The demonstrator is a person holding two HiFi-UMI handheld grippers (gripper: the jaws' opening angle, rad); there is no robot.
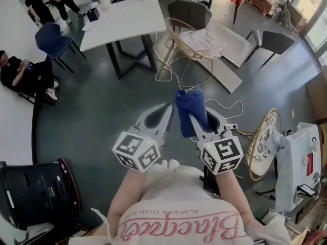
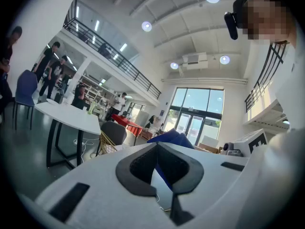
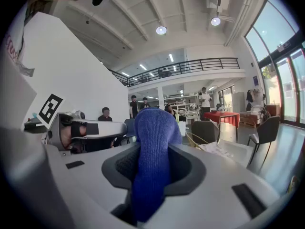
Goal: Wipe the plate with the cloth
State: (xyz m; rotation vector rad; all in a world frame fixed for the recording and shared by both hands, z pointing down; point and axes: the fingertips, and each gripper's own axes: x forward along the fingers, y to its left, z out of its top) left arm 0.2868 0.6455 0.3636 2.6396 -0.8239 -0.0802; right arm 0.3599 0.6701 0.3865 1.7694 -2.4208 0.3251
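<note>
My right tool (image 1: pixel 200 120) is clamped on the blue cloth (image 1: pixel 189 107), which stands bunched upright. My left tool (image 1: pixel 167 109), at its 9 o'clock, is pinched shut on nothing. A round patterned disc (image 1: pixel 263 142), possibly the plate, leans at 3 o'clock. I'd approach it with a broad cloth face leading.

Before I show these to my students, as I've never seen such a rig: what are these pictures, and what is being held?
A person holds a hand-operated claw in each hand. One picture looks down from a camera on the person's head; the other two come from cameras riding on each claw. The right claw is shut on a blue cloth. The left claw is shut and empty. Both hang over grey floor, with a white table farther off.
</note>
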